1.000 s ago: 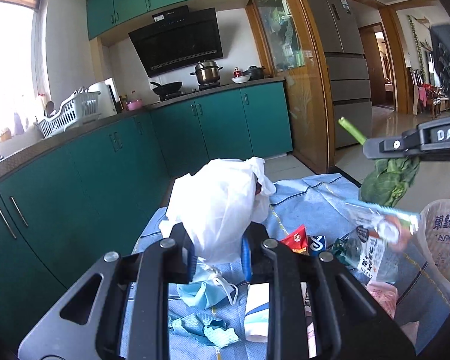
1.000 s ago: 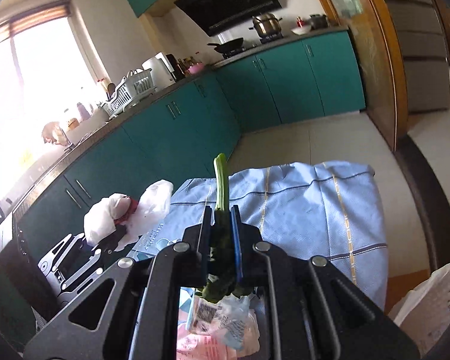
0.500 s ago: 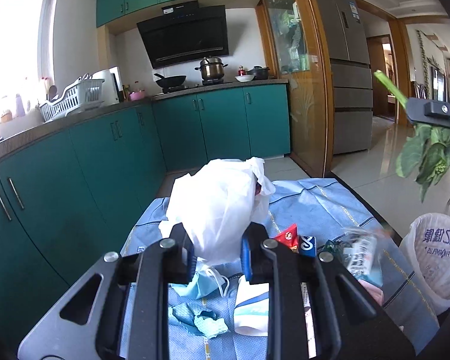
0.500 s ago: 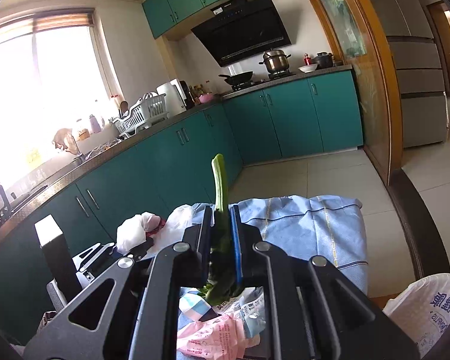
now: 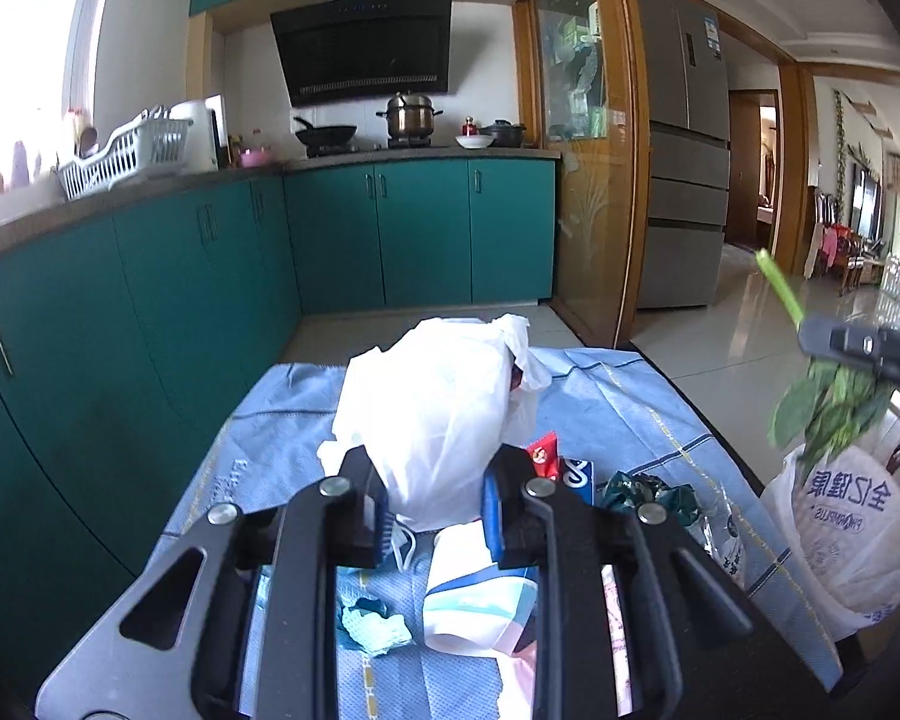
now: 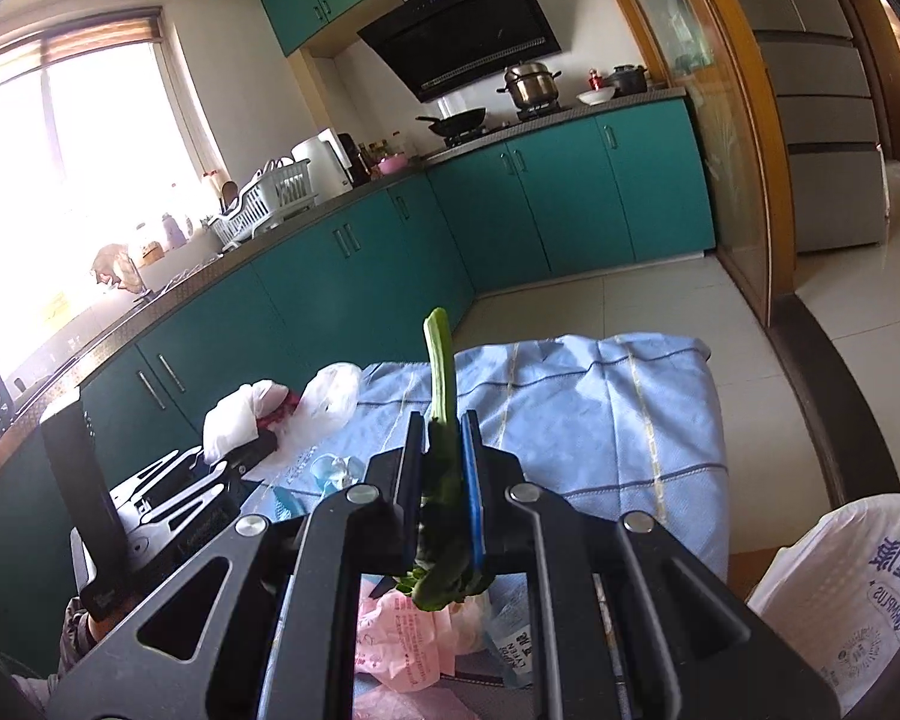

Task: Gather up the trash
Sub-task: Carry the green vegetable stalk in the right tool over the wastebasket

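Wilted greens [image 6: 441, 480] pinched in right claw [image 6: 441, 456] above table edge, white bag [image 5: 432, 420] clamped in left claw [image 5: 432, 498]

Blue cloth [image 5: 618, 396] over table, wrappers [image 5: 546, 455] scattered

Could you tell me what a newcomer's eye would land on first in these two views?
Probably the leafy green vegetable pinched upright in the right gripper, stalk up, above the blue cloth. Next, the crumpled white plastic bag clamped in the left gripper over the wrapper-strewn cloth. Behind both runs a wall of teal cabinets.
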A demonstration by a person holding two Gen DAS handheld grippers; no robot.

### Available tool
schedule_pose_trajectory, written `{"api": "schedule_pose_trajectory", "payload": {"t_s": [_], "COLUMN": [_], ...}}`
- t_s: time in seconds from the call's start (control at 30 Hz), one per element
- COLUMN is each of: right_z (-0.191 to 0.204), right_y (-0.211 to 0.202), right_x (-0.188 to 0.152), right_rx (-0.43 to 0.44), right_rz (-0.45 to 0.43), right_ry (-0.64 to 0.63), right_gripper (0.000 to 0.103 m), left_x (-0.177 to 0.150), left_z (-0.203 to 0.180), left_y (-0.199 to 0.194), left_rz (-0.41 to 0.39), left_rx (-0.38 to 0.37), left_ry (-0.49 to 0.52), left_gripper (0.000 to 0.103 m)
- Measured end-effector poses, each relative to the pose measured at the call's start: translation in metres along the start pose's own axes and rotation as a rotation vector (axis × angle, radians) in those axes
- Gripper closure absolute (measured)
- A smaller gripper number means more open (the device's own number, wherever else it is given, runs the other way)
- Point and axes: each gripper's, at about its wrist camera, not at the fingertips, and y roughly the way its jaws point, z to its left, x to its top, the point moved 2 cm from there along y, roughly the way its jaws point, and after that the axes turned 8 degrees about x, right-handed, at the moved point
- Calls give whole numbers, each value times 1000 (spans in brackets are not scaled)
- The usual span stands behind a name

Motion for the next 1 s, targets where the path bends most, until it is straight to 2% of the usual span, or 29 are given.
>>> {"api": "schedule_pose_trajectory", "payload": {"t_s": [0.17,0.33,0.47,0.57,0.73,1.0], "right_z": [2,2,-14,-36,-77,-120], "right_y": [7,3,-11,-23,-48,-87], "right_x": [-6,-6,-3,-5,-20,-40], "right_rx": [43,27,-42,-138,-233,-352], "right_rz": [19,-3,-41,-54,-53,-67], "right_ry": [14,4,21,40,103,174], "right_gripper": [90,90,90,90,90,90], "left_x": [-2,0,1,0,-1,-1], "left_z": [15,25,21,9,-15,-64], "left_y": [11,12,9,5,2,-9], "left_rz": [53,68,62,53,53,51], "left_rx": [-63,-152,-201,-218,-238,-302], "left_ry": [-74,-133,-137,-110,-72,-17], "left_gripper": [79,79,80,79,79,79]}}
